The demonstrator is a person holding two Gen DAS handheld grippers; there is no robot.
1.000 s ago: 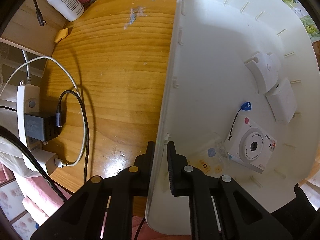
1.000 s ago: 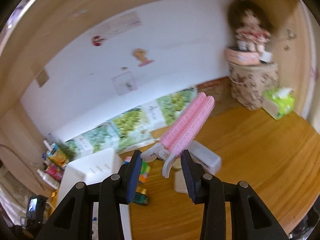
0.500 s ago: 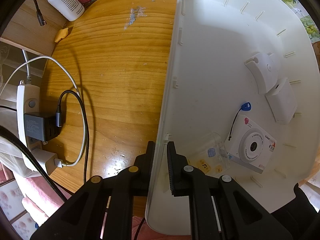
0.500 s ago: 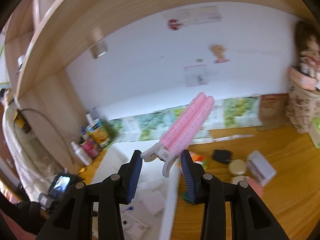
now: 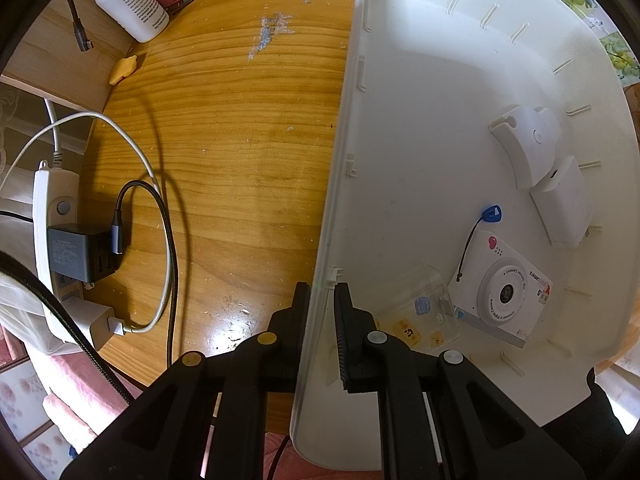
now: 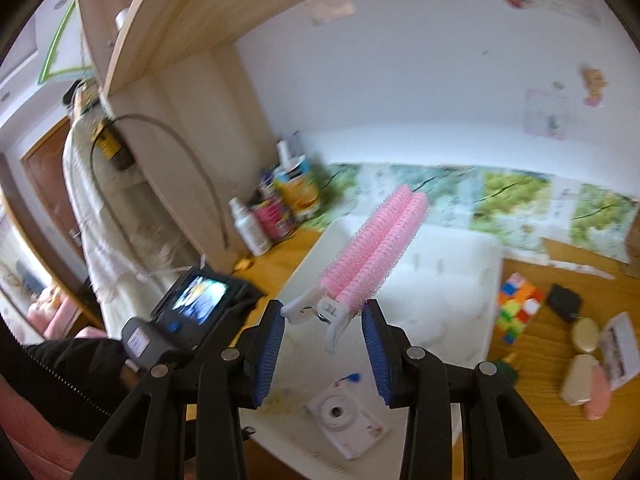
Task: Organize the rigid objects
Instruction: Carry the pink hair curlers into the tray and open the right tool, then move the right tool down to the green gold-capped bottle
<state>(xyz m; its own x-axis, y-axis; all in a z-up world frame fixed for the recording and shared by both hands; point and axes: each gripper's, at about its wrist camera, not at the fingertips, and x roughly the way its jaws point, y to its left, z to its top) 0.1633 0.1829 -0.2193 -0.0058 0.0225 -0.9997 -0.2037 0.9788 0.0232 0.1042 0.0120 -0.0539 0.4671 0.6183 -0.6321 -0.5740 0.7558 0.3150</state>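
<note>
- Swinging round since a second ago, the right tongs (image 6: 324,330) have left the doll corner and now face the white bin (image 6: 452,272), the pink hair-roller clip (image 6: 378,248) carried along unchanged; the left wrist view matches its earlier frame.
- Right tongs are clenched on the clip's white handle, its pink rollers pointing toward 1 o'clock, above the bin's near end.
- Left tongs (image 5: 322,312) are clamped on the bin's wall (image 5: 340,152), steadying it on the desk (image 5: 240,140).
- To do this step well, I judge: bring the clip over bare floor at the bin's 12 o'clock half, clear of the toy camera (image 5: 502,294), lower it, then release.
- Only the left view shows the bin's contents plainly: camera, clear case (image 5: 420,304), two white gadgets (image 5: 528,144) at 3 o'clock, plus the power strip (image 5: 56,240) at 9 o'clock.
- Only the right view shows the clip and the puzzle cube (image 6: 518,304) waiting on the desk.
</note>
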